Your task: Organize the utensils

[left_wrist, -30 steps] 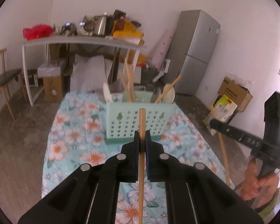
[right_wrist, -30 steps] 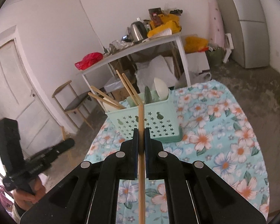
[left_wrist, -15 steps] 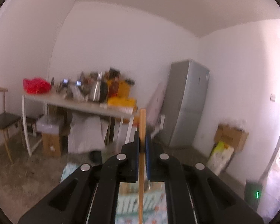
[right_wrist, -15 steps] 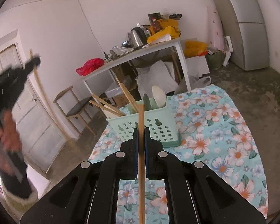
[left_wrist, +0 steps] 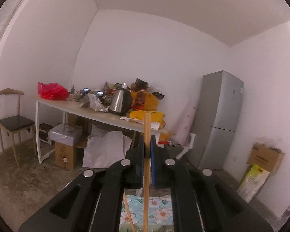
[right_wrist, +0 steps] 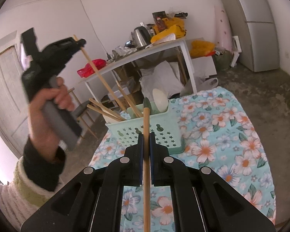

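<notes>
Chopsticks: one [right_wrist: 146, 154] pinched in right gripper [right_wrist: 146, 141], one [left_wrist: 147, 145] in raised left gripper [left_wrist: 147, 147], likely bound for basket [right_wrist: 145, 133].

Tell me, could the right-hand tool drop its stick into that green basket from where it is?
Probably yes. The right tool, shut on its chopstick, points at the green basket just ahead with nothing between. The left tool is raised off to the side. The basket already holds utensils, but gaps show.

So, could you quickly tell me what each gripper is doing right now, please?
Left gripper: shut on a chopstick.
Right gripper: shut on another chopstick.
</notes>
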